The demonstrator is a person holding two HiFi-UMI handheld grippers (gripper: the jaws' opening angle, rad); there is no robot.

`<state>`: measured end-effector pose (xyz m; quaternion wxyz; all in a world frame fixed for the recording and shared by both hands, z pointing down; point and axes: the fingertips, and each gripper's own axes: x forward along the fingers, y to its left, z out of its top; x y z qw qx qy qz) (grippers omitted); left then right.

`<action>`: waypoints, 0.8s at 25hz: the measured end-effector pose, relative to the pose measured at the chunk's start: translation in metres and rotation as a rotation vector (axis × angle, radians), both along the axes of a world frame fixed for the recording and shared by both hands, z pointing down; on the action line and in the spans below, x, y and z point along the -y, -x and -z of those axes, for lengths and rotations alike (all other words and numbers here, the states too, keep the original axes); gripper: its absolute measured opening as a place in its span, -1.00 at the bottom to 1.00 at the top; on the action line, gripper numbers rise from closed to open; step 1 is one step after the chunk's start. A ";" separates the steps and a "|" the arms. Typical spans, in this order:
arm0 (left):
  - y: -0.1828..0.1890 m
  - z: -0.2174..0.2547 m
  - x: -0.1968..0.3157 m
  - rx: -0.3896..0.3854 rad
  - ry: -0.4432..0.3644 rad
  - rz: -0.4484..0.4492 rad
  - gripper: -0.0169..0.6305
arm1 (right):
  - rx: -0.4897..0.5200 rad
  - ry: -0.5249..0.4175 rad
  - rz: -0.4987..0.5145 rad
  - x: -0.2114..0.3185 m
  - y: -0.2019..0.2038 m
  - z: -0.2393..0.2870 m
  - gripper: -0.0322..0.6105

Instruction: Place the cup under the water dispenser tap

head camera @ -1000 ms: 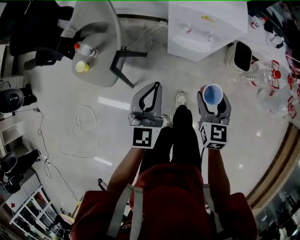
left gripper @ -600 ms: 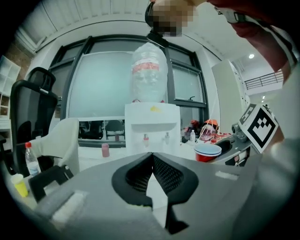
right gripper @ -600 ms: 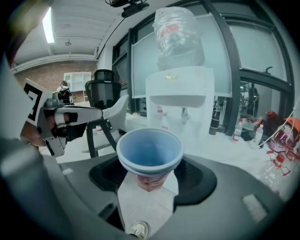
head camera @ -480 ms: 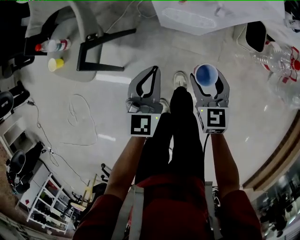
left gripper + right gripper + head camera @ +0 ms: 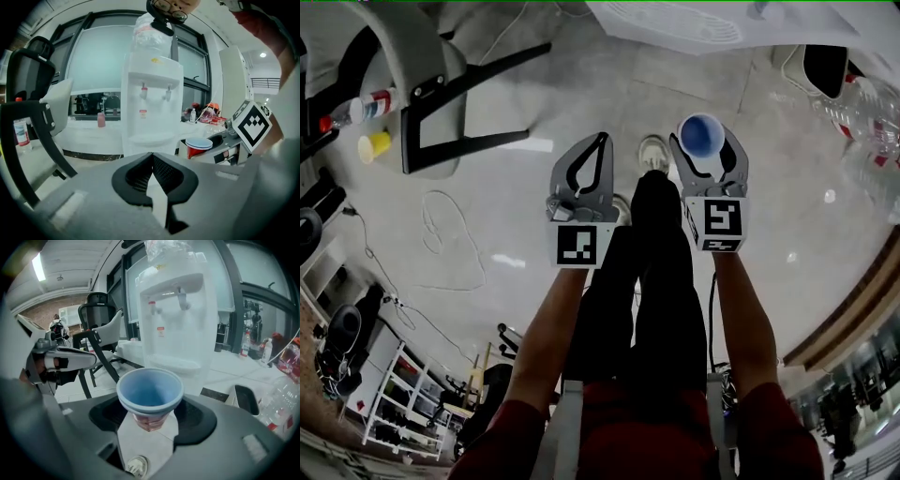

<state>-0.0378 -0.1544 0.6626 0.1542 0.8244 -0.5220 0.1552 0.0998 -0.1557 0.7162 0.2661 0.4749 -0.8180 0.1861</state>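
Observation:
A red cup (image 5: 150,392) with a blue inside stands upright between the jaws of my right gripper (image 5: 150,416), which is shut on its lower body. In the head view the cup (image 5: 701,133) shows from above in the right gripper (image 5: 705,152). The white water dispenser (image 5: 178,319) stands ahead, its two taps (image 5: 166,301) above a drip tray (image 5: 180,364), well beyond the cup. My left gripper (image 5: 601,141) hangs beside the right one, shut and empty, its tips touching (image 5: 151,157). From the left gripper view the cup (image 5: 198,146) and dispenser (image 5: 152,93) both show.
A grey chair with black legs (image 5: 412,75) stands at the left, with a bottle (image 5: 352,108) and a yellow cup (image 5: 373,145) on a low surface by it. A cable (image 5: 441,234) loops over the floor. Big empty water bottles (image 5: 867,103) and a black bin (image 5: 825,70) are at the right.
Both grippers have sunk toward the floor and come closer to the dispenser, which has slid to the head view's top edge. The cup stays in the right gripper.

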 end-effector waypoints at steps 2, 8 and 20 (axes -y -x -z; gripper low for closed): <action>-0.003 -0.015 0.002 0.010 0.011 -0.014 -0.95 | -0.008 0.010 -0.002 0.004 -0.005 -0.013 0.03; -0.007 -0.039 0.012 0.014 0.033 -0.029 -0.95 | -0.005 -0.014 -0.021 0.028 -0.010 -0.023 0.03; -0.019 -0.057 0.020 -0.006 0.061 -0.032 -0.95 | 0.019 -0.161 -0.082 0.116 -0.011 0.009 0.03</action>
